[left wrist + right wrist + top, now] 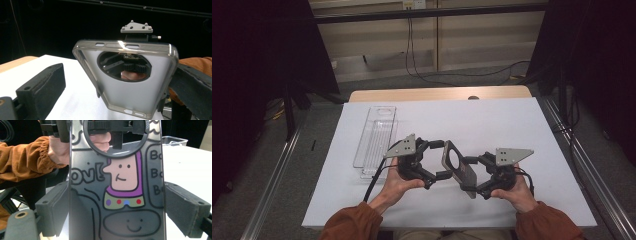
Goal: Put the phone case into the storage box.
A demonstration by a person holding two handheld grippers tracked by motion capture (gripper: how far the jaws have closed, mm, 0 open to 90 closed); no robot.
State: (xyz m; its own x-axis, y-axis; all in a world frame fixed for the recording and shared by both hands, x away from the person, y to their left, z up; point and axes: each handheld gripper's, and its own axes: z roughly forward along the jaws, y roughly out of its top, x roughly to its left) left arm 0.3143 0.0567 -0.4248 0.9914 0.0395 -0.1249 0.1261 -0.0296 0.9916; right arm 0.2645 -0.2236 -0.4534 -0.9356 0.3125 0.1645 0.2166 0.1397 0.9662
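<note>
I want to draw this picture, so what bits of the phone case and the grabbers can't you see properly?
- Phone case: right gripper view, top and bottom cut off by the frame edges.
- Its printed words: cut short at the case's side.
- Left gripper: left gripper view, far jaw partly behind the case.
- Clear tray: high view, contents too faint.

Glossy translucent plastic phone case [130, 92] (matt white tabletop [492, 120]).

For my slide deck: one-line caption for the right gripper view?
Grey phone case with a cartoon print, held upright between the right gripper's black jaws.
</note>
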